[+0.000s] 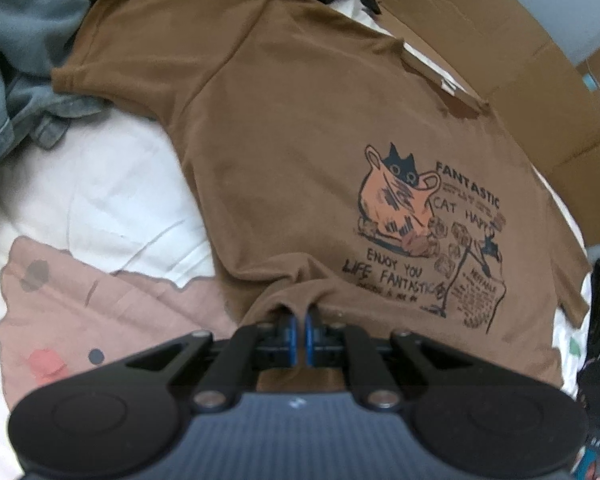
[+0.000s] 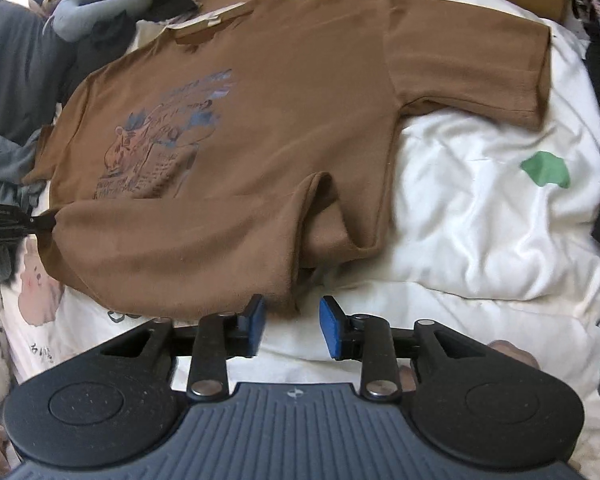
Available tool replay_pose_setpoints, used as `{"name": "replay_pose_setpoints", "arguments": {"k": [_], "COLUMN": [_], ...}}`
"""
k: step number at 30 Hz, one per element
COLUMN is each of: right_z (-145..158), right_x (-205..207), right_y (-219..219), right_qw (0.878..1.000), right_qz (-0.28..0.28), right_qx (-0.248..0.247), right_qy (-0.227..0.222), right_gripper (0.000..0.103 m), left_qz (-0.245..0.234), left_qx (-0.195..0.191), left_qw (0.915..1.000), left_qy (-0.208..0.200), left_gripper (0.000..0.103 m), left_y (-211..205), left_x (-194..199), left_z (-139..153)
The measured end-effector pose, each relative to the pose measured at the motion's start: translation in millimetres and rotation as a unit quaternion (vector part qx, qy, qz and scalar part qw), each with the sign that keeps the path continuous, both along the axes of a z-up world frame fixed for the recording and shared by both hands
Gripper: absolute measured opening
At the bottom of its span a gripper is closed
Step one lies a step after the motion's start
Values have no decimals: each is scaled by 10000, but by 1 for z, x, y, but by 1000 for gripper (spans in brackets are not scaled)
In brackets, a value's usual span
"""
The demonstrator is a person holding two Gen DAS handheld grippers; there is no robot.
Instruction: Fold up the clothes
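Your left gripper (image 1: 299, 322) pinches the soft brown T-shirt (image 1: 300, 152) hem; your right gripper (image 2: 292, 326) gapes, seemingly just clear of the cloth.

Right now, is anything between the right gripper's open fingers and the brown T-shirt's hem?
Nothing: in the right wrist view the right gripper sits open right at the brown T-shirt hem, with only white bedding beneath.

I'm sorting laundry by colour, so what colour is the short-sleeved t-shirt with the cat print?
Brown short-sleeved cotton t-shirt; clearest in the left wrist view.
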State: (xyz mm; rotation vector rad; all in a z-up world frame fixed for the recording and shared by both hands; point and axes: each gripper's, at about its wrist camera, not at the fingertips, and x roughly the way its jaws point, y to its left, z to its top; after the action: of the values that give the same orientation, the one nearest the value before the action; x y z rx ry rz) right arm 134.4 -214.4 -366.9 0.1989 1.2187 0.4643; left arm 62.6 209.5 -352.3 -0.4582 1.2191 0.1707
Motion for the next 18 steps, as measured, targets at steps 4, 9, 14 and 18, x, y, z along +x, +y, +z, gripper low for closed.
{"name": "replay_pose_setpoints", "arguments": {"k": [4, 9, 14, 18], "right_z": [-10, -13, 12, 36], "right_x": [5, 7, 0, -5], "right_y": [7, 18, 8, -2], "right_qw": [9999, 9998, 9996, 9984], "right_qz": [92, 194, -30, -326], "right_qx": [-38, 36, 229, 357], "right_qy": [-85, 68, 147, 301], "right_gripper": [42, 12, 2, 1], "left_qz": [-79, -167, -254, -323], "left_qx": [35, 65, -8, -48], "left_qw": [9999, 9996, 9996, 9994], "left_qy": [120, 209, 131, 76], "left_gripper": [5, 5, 5, 5], "left_y": [-1, -3, -8, -15], "left_x": [-1, -2, -10, -23], "left_z": [4, 13, 26, 41]}}
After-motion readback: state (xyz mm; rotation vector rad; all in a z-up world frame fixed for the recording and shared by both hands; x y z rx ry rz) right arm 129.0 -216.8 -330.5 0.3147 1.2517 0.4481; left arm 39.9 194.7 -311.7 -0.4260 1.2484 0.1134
